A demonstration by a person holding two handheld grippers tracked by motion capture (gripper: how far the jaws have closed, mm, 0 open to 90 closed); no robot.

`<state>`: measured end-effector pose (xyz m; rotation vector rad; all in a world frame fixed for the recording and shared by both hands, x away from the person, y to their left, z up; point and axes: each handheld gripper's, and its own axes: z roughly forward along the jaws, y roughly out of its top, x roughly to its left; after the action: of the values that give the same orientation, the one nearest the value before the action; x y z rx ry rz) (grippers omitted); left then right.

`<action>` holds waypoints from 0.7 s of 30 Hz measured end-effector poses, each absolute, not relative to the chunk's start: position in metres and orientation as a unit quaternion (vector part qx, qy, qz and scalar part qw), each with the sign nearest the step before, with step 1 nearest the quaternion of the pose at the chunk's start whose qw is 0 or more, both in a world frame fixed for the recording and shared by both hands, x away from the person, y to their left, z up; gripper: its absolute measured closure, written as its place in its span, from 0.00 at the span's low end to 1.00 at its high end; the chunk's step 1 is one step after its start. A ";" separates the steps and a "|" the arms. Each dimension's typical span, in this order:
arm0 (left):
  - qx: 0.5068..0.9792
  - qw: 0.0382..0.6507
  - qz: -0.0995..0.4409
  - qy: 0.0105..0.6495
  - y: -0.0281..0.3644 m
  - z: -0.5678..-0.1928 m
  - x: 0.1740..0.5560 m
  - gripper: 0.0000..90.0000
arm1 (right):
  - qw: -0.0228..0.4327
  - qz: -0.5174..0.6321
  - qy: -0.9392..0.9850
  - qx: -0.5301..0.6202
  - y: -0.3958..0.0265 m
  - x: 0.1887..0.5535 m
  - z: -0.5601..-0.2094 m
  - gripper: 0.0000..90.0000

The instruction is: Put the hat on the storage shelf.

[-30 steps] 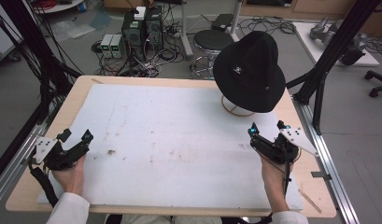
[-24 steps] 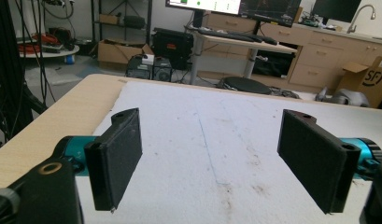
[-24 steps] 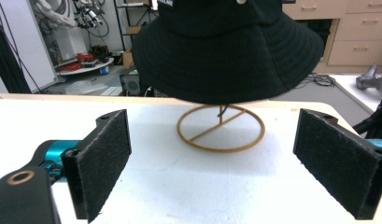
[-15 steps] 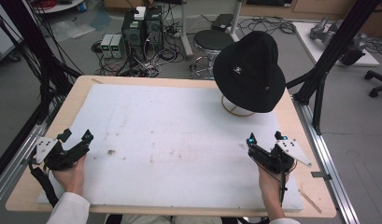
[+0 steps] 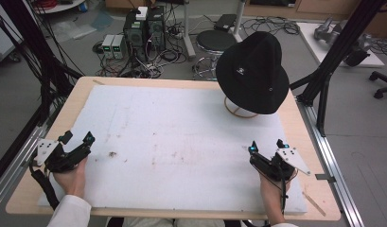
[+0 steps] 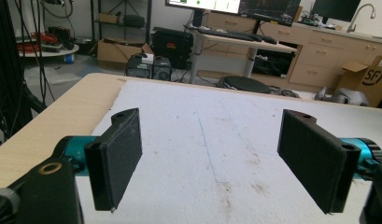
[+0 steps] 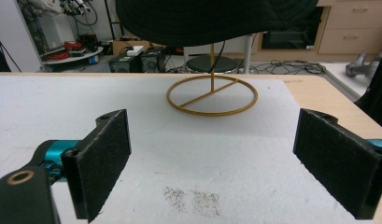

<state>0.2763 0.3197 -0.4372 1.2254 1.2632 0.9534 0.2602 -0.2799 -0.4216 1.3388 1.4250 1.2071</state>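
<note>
A black bucket hat (image 5: 252, 71) hangs on a gold wire stand whose ring base (image 5: 238, 112) rests at the far right of the white foam mat (image 5: 181, 137). In the right gripper view the ring base (image 7: 212, 95) lies straight ahead, with the hat's brim (image 7: 212, 21) overhead. My right gripper (image 5: 267, 145) stands open near the mat's front right, nothing between its jaws, well short of the stand. Over at the front left edge of the mat, my left gripper (image 5: 77, 138) is open and empty too, its jaws wide apart in the left gripper view.
The mat covers a wooden table (image 5: 82, 90) and carries small dark stains (image 5: 112, 153). Black frame posts (image 5: 323, 71) rise off the table's right side. Computers, cables and a stool (image 5: 215, 40) sit on the floor beyond the far edge.
My right gripper has drawn back toward the front edge of the table, away from the hat stand. The left gripper has stayed where it was.
</note>
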 end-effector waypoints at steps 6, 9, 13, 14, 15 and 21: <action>0.516 0.539 0.399 0.532 0.320 -0.438 0.277 0.25 | 0.406 0.481 0.564 0.535 -0.279 0.260 -0.427 0.11; 0.518 0.539 0.399 0.531 0.319 -0.438 0.277 0.25 | 0.405 0.483 0.562 0.536 -0.279 0.260 -0.428 0.11; 0.517 0.541 0.398 0.531 0.318 -0.437 0.277 0.25 | 0.406 0.482 0.559 0.539 -0.280 0.260 -0.429 0.11; 0.518 0.541 0.398 0.530 0.318 -0.437 0.277 0.25 | 0.407 0.482 0.558 0.539 -0.281 0.260 -0.429 0.11; 0.517 0.542 0.397 0.530 0.318 -0.437 0.277 0.25 | 0.407 0.482 0.558 0.540 -0.282 0.260 -0.429 0.11; 0.520 0.542 0.395 0.529 0.316 -0.437 0.277 0.25 | 0.402 0.481 0.557 0.544 -0.284 0.262 -0.432 0.11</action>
<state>0.2770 0.3164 -0.4373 1.2358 1.2562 0.9385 0.2617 -0.2843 -0.4318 1.3757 1.4089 1.2166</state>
